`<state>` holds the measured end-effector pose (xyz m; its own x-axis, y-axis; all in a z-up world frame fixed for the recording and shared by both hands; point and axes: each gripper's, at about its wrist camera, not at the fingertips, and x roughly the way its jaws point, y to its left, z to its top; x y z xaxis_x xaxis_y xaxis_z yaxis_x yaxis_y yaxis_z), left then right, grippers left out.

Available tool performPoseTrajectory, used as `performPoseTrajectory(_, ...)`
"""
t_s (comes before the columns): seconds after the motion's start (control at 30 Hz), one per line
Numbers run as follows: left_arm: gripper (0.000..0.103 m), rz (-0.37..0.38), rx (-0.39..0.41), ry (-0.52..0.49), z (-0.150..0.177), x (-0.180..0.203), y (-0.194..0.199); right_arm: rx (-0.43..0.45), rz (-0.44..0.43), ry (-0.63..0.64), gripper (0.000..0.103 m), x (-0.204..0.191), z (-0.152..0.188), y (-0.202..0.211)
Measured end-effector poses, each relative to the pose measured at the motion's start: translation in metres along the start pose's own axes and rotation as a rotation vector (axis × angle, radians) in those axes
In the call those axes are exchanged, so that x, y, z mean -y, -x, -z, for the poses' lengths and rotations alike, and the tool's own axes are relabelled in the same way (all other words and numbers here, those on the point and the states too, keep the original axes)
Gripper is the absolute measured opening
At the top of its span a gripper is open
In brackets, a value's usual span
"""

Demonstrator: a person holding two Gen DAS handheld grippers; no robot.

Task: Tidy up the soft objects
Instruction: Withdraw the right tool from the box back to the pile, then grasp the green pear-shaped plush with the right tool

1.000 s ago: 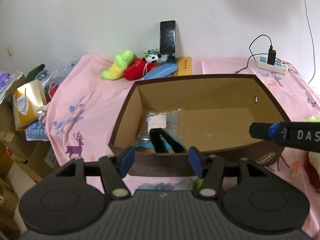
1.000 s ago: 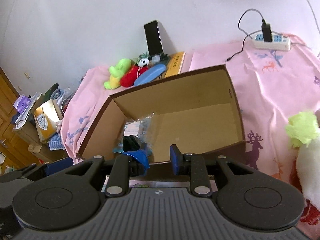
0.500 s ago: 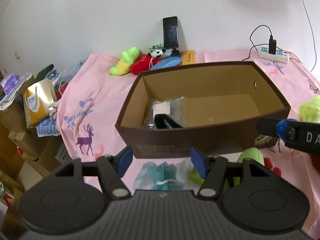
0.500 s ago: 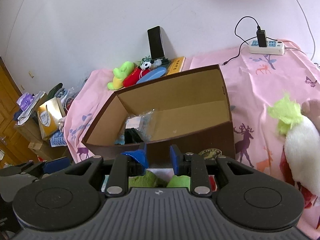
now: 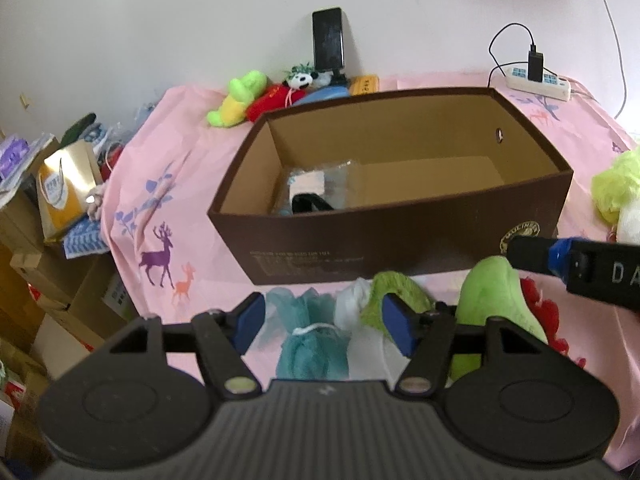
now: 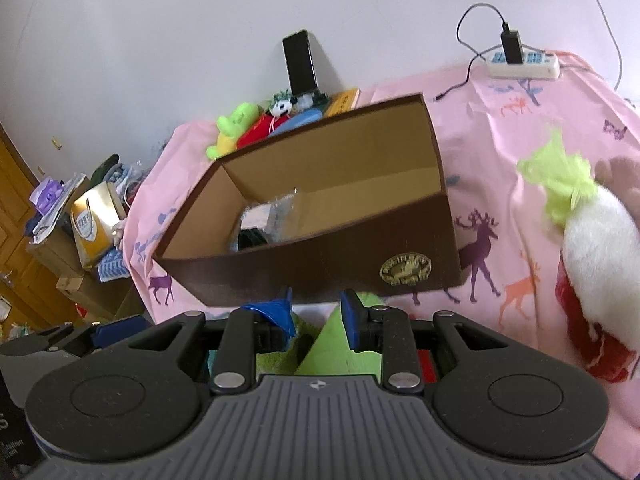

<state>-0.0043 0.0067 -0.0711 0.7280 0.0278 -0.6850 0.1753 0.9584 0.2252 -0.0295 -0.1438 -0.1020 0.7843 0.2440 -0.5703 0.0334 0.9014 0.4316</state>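
Left gripper (image 5: pixel 322 322) hangs wide open over a teal mesh bath pouf (image 5: pixel 312 340) lying on the pink deer-print cloth (image 5: pixel 160 184), just before the brown cardboard box (image 5: pixel 400 248). Right gripper (image 6: pixel 316 316) is partly open, empty, above a green plush toy (image 6: pixel 340 344). Light and squashy, the pouf probably grips best at its string-tied middle.

Brown cardboard box (image 5: pixel 400 240) sits open-topped on the pink cloth, holding a clear plastic packet (image 5: pixel 320 184) at its left end. Just before its near wall lie a teal mesh pouf (image 5: pixel 310 340), a green yarn bundle (image 5: pixel 394 288) and a green plush (image 5: pixel 492 300). A white plush with yellow-green tuft (image 6: pixel 596 248) lies right of the box.
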Motion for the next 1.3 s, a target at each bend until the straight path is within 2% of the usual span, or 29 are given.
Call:
performPoseTrajectory(0.13,0.065,0.044,-0.015,0.037,0.008,-0.004,-0.007,-0.023,-0.008,-0.010,0.009,0.007,0.005,-0.004)
performPoseTrajectory(0.3,0.065,0.110,-0.012,0.035,0.020,-0.007,-0.010,-0.036,-0.017,-0.027,0.009,0.020,0.010,-0.005)
performPoseTrajectory(0.57,0.066,0.336,0.095,-0.017,0.040,-0.002,0.014,-0.094,-0.115,-0.108,0.009,0.044,0.017,-0.009)
performPoseTrajectory(0.63,0.067,0.375,0.136,-0.052,0.043,0.005,0.022,-0.104,-0.120,-0.106,0.009,0.043,0.018,-0.011)
performPoseTrajectory(0.73,0.068,0.431,0.156,-0.101,0.046,0.020,0.025,-0.114,-0.114,-0.083,0.009,0.039,0.021,-0.015)
performPoseTrajectory(1.03,0.068,0.460,0.066,-0.146,0.056,0.052,-0.004,-0.096,-0.125,-0.013,0.012,0.038,0.027,-0.019)
performPoseTrajectory(1.3,0.070,0.438,0.105,-0.182,0.062,0.063,-0.009,-0.072,-0.100,-0.006,0.017,0.042,0.030,-0.012)
